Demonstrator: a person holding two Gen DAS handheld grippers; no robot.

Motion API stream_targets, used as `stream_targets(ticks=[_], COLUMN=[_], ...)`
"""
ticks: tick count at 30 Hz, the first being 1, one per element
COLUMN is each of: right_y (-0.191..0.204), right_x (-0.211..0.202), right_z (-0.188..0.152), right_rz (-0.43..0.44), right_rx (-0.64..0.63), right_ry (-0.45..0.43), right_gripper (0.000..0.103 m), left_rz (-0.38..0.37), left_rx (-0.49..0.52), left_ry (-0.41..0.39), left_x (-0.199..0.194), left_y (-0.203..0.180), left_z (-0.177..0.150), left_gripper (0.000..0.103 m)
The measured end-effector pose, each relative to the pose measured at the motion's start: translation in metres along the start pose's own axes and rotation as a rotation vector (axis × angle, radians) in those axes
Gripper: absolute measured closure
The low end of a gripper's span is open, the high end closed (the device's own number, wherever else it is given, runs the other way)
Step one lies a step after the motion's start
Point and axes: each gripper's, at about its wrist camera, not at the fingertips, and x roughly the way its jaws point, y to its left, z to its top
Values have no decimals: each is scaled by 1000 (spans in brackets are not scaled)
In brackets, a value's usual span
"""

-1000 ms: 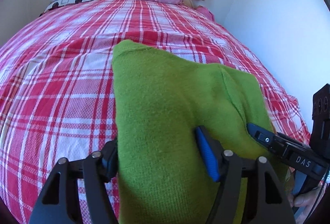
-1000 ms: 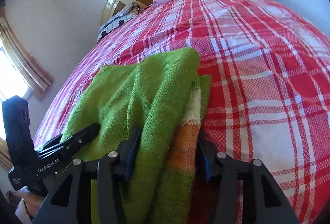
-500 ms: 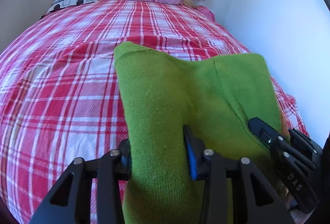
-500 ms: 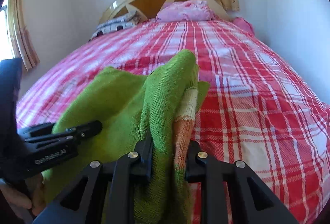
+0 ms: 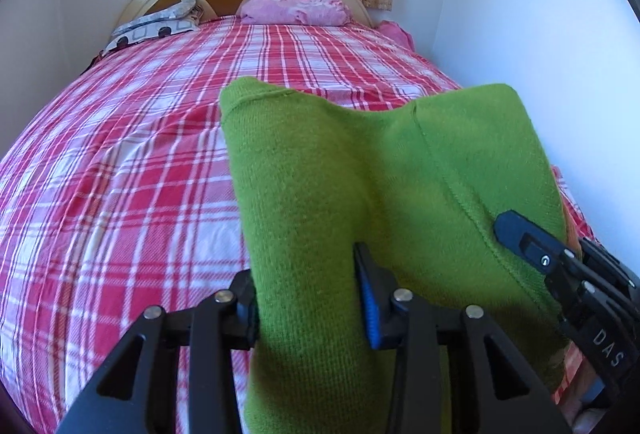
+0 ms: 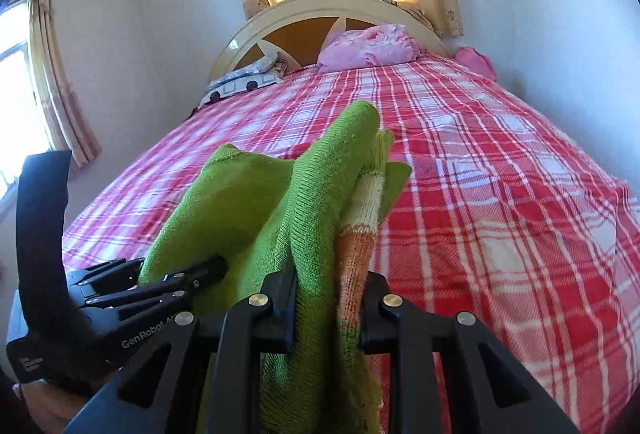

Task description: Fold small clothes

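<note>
A small green knitted sweater (image 5: 360, 194) is held up just above a bed with a red-and-white plaid bedspread (image 5: 120, 174), one pair of tongs at each near corner. From the left wrist camera, the left tongs (image 5: 308, 298) are pinching the near left part of the knit, with fabric filling the gap between the two fingers. The right tongs (image 5: 532, 246) show at the right edge, clamped on the near right part.

From the right wrist camera, the right tongs (image 6: 328, 298) are pressed onto a bunched fold of the sweater (image 6: 312, 202), green layers together with a cream and orange striped band (image 6: 360, 218). The left tongs (image 6: 180, 278) appear at the left, gripping the other side.

The sweater looks light, soft and floppy: it sags in the middle between the two grips and would slump if released. The knit seems grippy rather than slippery, and not fragile, though it could stretch. The near edge corners, where it is held, seem the best places to grip.

Its long axis runs away from the cameras toward the headboard (image 6: 332, 18), the far edge pointing at the pink pillow (image 6: 372, 46). A patterned pillow (image 5: 156, 30) lies at the head's left.
</note>
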Motion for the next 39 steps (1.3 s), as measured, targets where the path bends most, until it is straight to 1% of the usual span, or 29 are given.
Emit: stream_targets(ticks=[4,10,17,24,30,35,39], right_y=[15,46,94,145,183,204,217], right_x=[-11,-23,-26,-17,0,13,18], right_z=[-11,-23,-34,-41,-45,-48,-51], right_rz=[35,90,141,211,263,291,306], right_rx=[27,40,-15,-71,-118,-135,-143], right_ry=[12,10,13,36,56,52,57], right_gripper=[81,81,81,81,81,81,81], left_rz=[11,35,82,147,210,266,281], left_rx=[-11,-41,-104,-158,-201,-215,-224], left_ry=[9,-5,-21,-36,-49,-60,-63], left_x=[-14,-35,-55,-70,-79,-82,-85], left_y=[12,36,77,120,154,173,184], left_z=[-11,-27,-48,-63,-72,-73,-78], left_gripper=[63,63,63,63,63,63,63])
